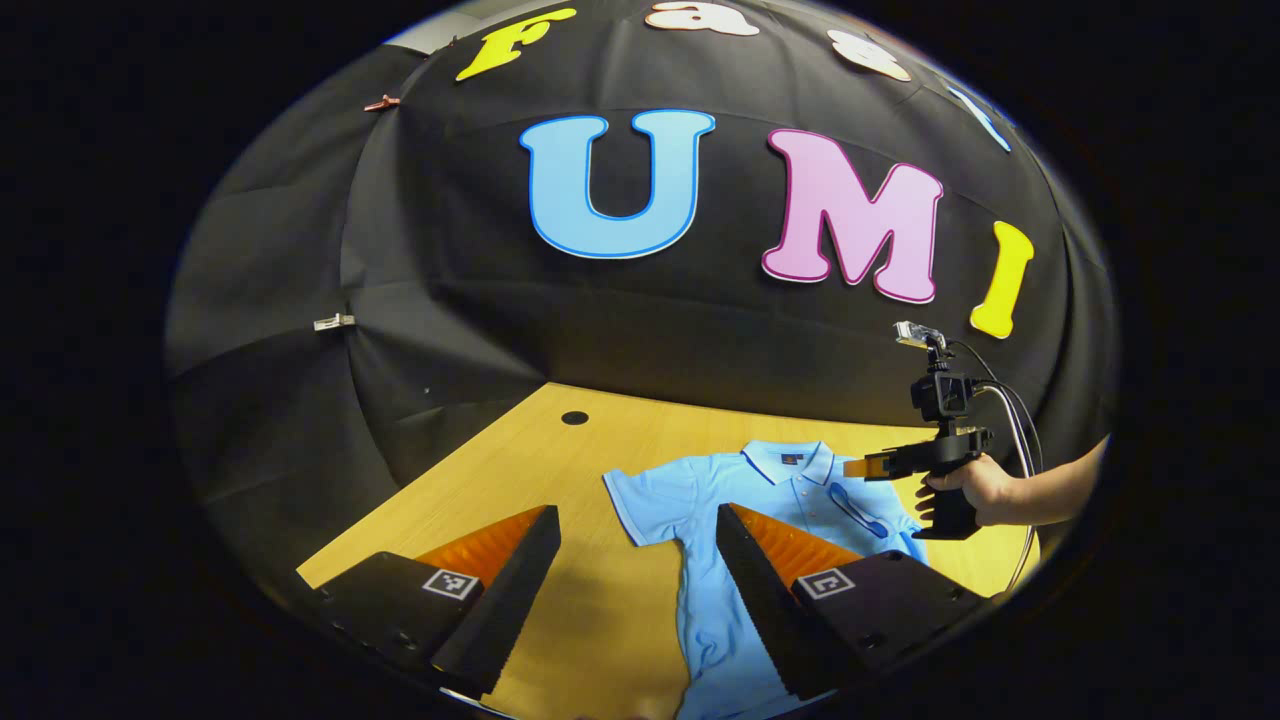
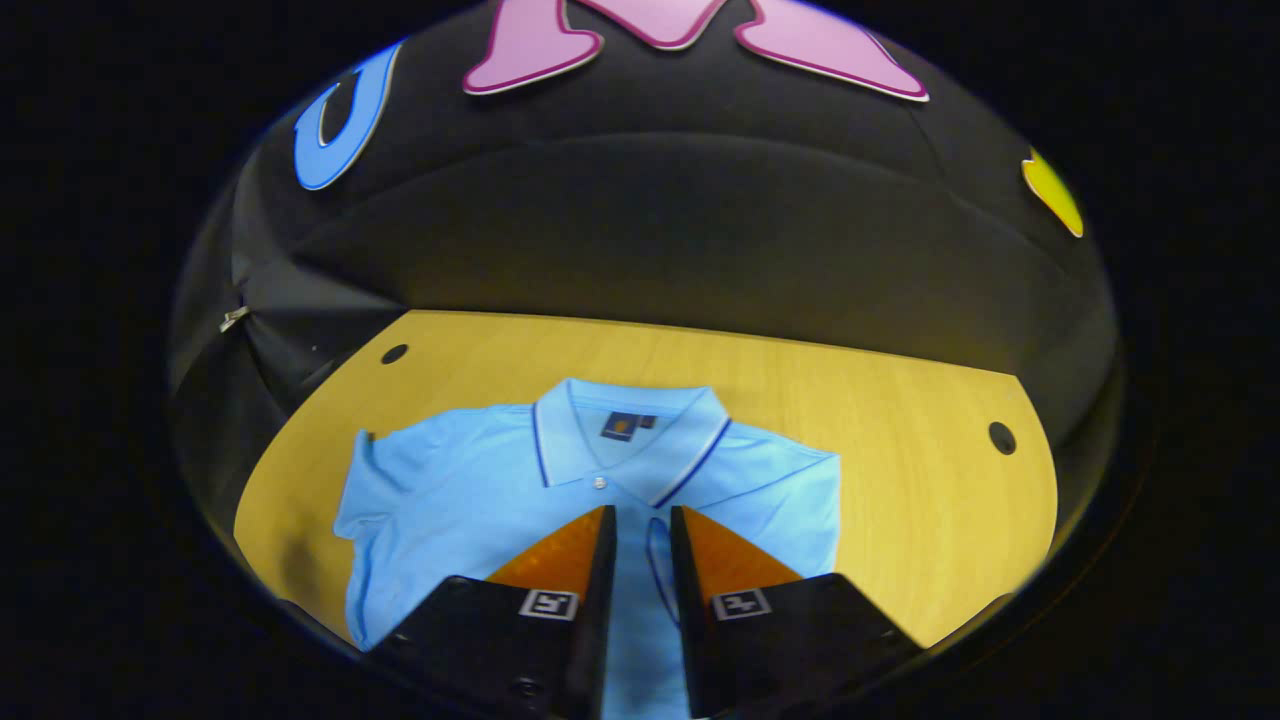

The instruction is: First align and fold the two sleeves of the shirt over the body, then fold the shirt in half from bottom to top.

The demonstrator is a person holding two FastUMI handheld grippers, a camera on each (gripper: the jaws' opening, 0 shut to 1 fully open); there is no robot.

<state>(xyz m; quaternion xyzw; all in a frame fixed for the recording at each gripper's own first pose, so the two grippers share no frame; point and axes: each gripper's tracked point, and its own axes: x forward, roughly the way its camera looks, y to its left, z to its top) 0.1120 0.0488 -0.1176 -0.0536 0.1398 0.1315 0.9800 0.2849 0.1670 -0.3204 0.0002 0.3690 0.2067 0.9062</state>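
Left of the shirt, which lay flat on the table, our left gripper hovered with fingers wide apart. Over the shirt's chest, our right gripper had closed to a narrow gap; whether it pinched a sleeve we couldn't tell. We judged sleeve-folding underway; next, grasp the left sleeve.

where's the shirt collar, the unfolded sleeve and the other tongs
shirt collar (image 2: 628, 425): right gripper view, inside of the neck by the label
unfolded sleeve (image 1: 640, 500): left gripper view, middle of the flat sleeve
right tongs (image 1: 858, 467): left gripper view, fingertips above the shirt
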